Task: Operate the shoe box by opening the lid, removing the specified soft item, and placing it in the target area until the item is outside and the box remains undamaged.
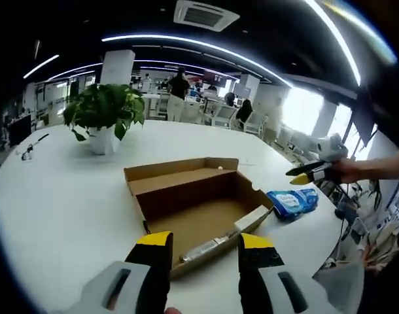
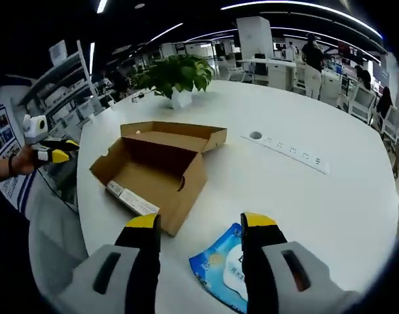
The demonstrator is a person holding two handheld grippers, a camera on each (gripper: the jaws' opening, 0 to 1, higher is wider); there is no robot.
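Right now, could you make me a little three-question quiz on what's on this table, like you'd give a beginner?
1. True or false: the shoe box has its lid open.
2. Where does the blue soft pack lie? A) inside the box B) on the table outside the box C) under the potted plant
3. Fill in: between the right gripper jaws there is a ____.

Key
1. True; the lid is folded back and the inside shows.
2. B; it lies on the white tabletop beside the box.
3. Gap; the jaws stand apart, gripping nothing.
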